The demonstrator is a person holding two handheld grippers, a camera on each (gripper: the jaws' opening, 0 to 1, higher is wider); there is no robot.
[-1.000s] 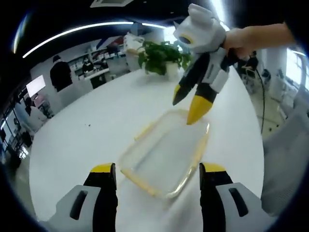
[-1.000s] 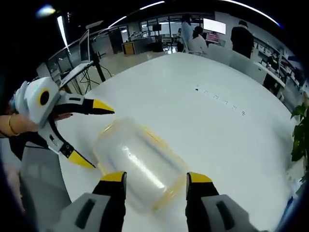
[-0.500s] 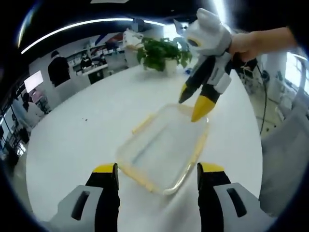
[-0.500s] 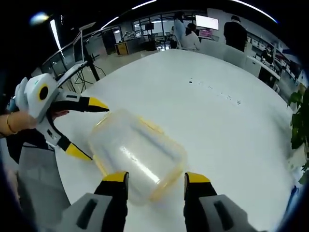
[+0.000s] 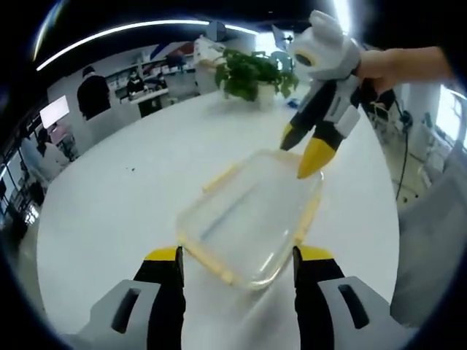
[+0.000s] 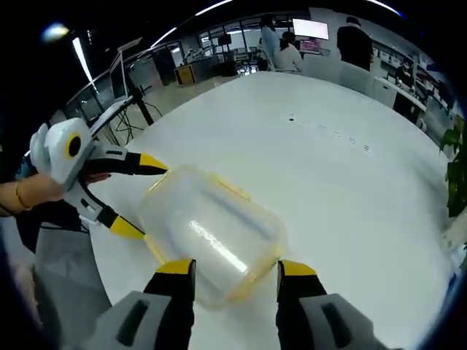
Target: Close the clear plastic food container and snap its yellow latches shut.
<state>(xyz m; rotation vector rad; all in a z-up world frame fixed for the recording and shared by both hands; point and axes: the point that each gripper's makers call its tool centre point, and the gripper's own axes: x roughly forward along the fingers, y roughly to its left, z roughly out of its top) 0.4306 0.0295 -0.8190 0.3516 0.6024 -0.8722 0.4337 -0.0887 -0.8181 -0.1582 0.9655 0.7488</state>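
Both grippers have closed in on the container [image 5: 252,215] lying on the white table [image 5: 131,204], lid on: left gripper [image 5: 235,257] wide open astride its near end, right gripper [image 6: 230,268] open astride the other, neither gripping; latches look ready for pressing
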